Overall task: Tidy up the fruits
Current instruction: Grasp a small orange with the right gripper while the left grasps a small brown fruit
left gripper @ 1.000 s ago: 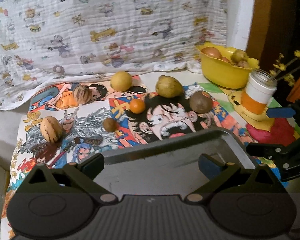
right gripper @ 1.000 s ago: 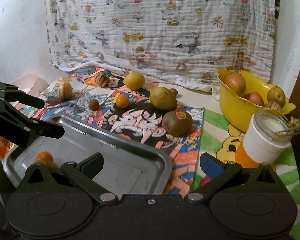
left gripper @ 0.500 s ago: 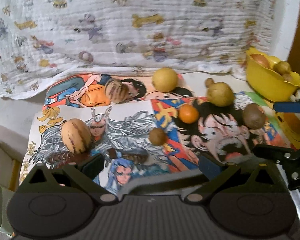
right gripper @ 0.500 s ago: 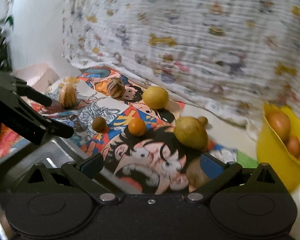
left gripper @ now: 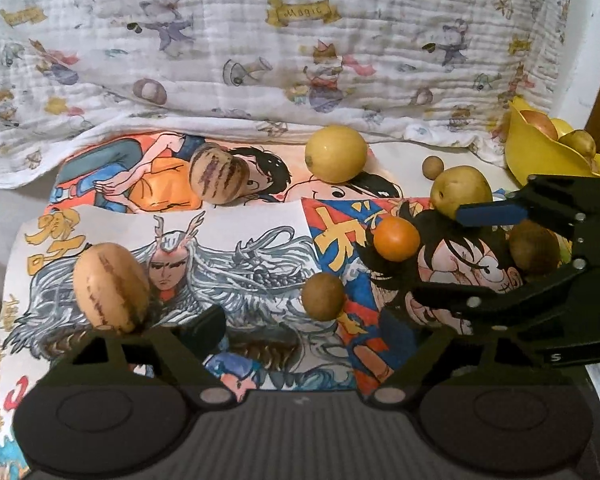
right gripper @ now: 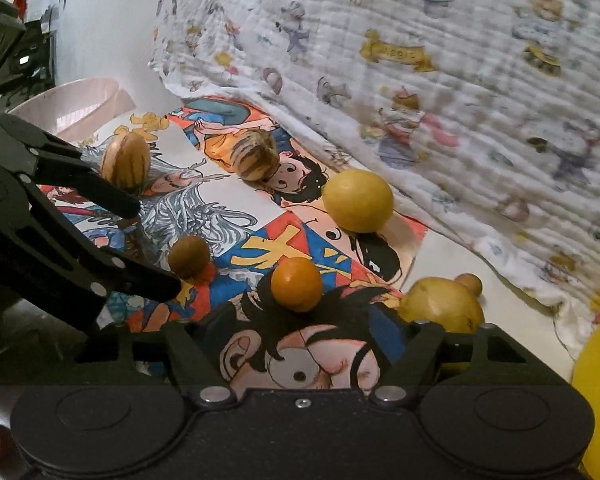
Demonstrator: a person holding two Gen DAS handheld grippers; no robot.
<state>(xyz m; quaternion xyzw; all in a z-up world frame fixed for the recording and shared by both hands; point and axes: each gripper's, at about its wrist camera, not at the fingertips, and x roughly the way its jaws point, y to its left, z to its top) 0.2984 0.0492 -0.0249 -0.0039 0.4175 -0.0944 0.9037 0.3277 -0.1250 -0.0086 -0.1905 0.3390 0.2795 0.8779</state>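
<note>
1. Fruits are found loose on the comic-print cloth (left gripper: 260, 220) covering the desk: two striped melons (left gripper: 110, 286) (left gripper: 218, 178) at about 9 and 11 o'clock in the left wrist view, a yellow citrus (left gripper: 336, 154) at 12, a small orange fruit (left gripper: 396, 239) and a brown round fruit (left gripper: 323, 296) near centre, a pear-like fruit (left gripper: 460, 191) at 2 o'clock. More fruit is seen in the yellow bowl (left gripper: 540, 152) at 2 o'clock.
2. The left tongs (left gripper: 316, 320) are noted partly open and empty, jaws having just been closing; the brown round fruit sits just beyond the tips.
3. The right tongs (right gripper: 304, 328) are likewise partly open and empty, jaws having just been closing; the small orange fruit (right gripper: 296, 284) lies just ahead, between the finger lines.
4. The step in hand is judged to be a double approach for pickup.
5. Recommended: each round fruit should be centred between the pads before closure, tips lowered close to the cloth, and pressure kept light, since such fruit is liable to roll or squirt out.
6. Clearance between the two tongs should be watched, as they are close together.
</note>
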